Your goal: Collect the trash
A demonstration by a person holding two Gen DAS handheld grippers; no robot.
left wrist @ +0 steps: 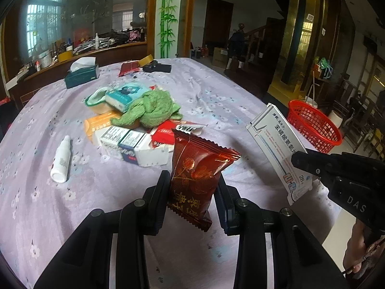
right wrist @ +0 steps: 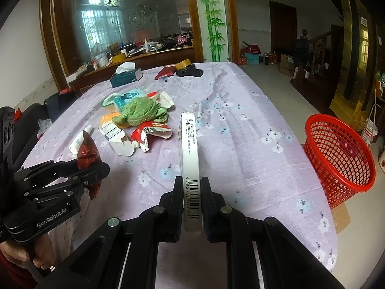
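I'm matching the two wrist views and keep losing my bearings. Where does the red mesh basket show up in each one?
Left wrist view: red mesh basket at the right edge, mid-height, beyond the table's edge and behind the white box held by the right gripper.
Right wrist view: the basket at right, on the floor beside the table.
Shared landmark: the green cloth on the trash pile.

Red snack packet (left wrist: pixel 197 175) clamped between left gripper (left wrist: pixel 193 187) fingers, white medicine box (left wrist: pixel 279 151) pinched by right gripper (left wrist: pixel 298 160), red mesh basket (left wrist: pixel 315 125) seen beyond lilac tablecloth (left wrist: pixel 216 96), green cloth (left wrist: pixel 151 109) heaped on cartons
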